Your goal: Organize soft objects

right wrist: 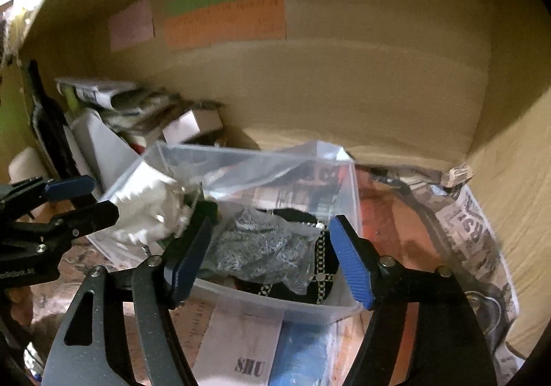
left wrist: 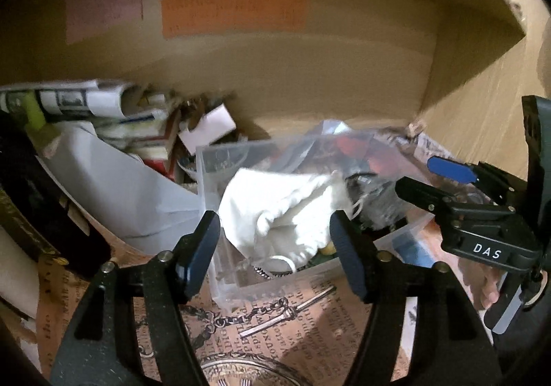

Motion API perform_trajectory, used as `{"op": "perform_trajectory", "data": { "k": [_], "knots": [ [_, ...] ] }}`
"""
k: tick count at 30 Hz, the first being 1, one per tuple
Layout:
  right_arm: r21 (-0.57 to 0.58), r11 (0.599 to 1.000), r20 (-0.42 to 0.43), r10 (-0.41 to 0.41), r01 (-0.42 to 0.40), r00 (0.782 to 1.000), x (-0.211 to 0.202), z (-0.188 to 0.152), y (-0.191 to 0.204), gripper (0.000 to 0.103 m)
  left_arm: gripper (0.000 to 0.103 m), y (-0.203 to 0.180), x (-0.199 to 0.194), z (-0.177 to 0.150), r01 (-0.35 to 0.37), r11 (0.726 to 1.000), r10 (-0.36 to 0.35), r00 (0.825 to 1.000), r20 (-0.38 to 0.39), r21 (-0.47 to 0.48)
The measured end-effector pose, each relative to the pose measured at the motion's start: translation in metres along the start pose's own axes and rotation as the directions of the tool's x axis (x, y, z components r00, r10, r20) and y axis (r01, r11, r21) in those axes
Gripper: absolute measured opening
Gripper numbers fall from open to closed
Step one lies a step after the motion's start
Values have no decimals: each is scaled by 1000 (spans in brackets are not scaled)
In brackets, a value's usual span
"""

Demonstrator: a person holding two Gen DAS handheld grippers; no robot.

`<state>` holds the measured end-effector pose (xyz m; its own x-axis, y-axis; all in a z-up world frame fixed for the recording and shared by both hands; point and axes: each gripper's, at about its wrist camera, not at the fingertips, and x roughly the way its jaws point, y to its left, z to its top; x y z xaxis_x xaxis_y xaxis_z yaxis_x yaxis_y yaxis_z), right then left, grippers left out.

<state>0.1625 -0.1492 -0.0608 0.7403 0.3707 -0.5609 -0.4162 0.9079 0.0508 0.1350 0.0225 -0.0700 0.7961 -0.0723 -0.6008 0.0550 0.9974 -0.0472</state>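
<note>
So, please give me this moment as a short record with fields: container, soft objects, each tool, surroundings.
container: clear plastic bin, on a printed paper liner
soft objects: white cloth at the bin's left side; grey crumpled item and black patterned band inside
left tool: open, in front of the white cloth, holding nothing
right tool: open, over the bin's near edge, holding nothing
surroundings: cardboard wall with coloured labels; pile of papers to the left

A wooden shelf (right wrist: pixel 344 103) is lined with printed vintage-style paper (left wrist: pixel 275 324). Directly on the paper stands a clear plastic bin (right wrist: pixel 275 308); a heap of papers and small boxes (left wrist: pixel 113 120) lies to its left.
</note>
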Motion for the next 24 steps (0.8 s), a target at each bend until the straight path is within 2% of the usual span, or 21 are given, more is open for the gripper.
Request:
{"op": "perform_trajectory", "data": {
  "k": [5,7,14,16,18,22,24],
  "knots": [
    [0,1000,95,17,-17,995,-36,10,1,71,66,-3,-38,8,-3,1000,4,993,117,-9],
    [-4,1000,141,23,-22,990,-53,13,2,78,69,-4,-52,10,1,1000,1,988,156,-12],
    [-20,999,283,44,-40,958,-106,20,10,83,79,-12,-98,11,6,1000,-4,956,292,-4],
    [-23,999,309,52,-48,950,-116,20,12,85,80,-14,-106,10,4,1000,-4,949,314,0],
    [-25,998,331,60,-55,942,-124,19,14,90,88,-13,-112,9,6,1000,-7,943,332,2],
    [-26,998,365,66,-61,929,-137,16,20,100,91,-18,-127,6,4,1000,-5,933,360,6],
    [-23,998,371,69,-65,926,-140,14,20,101,100,-17,-130,5,7,1000,-7,931,364,2]
  ]
}}
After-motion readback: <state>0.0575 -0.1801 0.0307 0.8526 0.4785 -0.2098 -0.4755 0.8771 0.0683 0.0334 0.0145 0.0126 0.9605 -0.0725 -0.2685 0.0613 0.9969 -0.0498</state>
